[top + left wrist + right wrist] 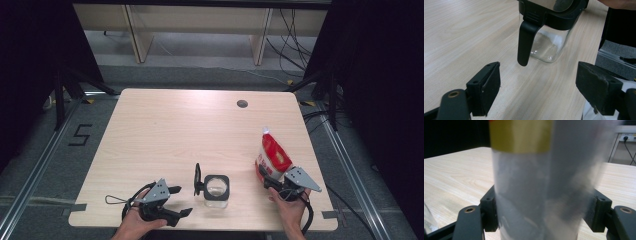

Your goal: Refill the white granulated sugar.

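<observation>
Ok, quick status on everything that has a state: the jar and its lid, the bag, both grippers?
Glass jar: upright on the table, looks empty.
Jar lid: flipped open, standing up at the jar's left side.
Red and white bag: upright, held low down between the right gripper's jaws.
Right gripper: closed on the bag.
Left gripper: open, holding nothing, just left of the jar.

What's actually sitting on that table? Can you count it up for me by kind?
Glass jar with black flip lid: 1
Red and white bag, between the right tongs: 1
Hand-held tongs, right and left: 2
Total: 4
</observation>
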`<state>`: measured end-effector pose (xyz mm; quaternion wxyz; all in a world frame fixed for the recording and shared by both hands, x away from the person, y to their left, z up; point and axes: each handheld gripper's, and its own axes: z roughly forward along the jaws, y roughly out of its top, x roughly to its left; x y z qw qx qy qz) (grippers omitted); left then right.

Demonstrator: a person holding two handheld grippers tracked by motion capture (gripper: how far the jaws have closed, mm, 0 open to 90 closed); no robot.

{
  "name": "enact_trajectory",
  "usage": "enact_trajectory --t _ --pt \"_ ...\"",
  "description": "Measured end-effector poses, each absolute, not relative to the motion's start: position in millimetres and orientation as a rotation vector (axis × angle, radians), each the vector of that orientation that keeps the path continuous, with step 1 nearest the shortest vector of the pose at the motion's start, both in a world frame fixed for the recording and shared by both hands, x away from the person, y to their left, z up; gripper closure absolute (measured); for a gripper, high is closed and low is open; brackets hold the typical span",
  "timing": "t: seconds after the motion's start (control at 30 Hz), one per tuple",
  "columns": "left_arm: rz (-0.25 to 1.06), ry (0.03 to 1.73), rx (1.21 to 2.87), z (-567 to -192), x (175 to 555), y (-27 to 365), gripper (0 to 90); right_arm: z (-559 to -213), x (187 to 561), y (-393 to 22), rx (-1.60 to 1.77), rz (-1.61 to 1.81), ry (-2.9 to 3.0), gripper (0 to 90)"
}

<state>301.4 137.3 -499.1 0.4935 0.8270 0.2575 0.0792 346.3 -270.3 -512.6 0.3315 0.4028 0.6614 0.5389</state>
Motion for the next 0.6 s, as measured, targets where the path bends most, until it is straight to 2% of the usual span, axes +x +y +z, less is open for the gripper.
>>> enact_trajectory --t 0.6 --pt "0.183 0.635 2.006 -498.5 300.8 137.9 20.1 -517.5 350.8 -267.5 1.043 1.448 1.688 31.8"
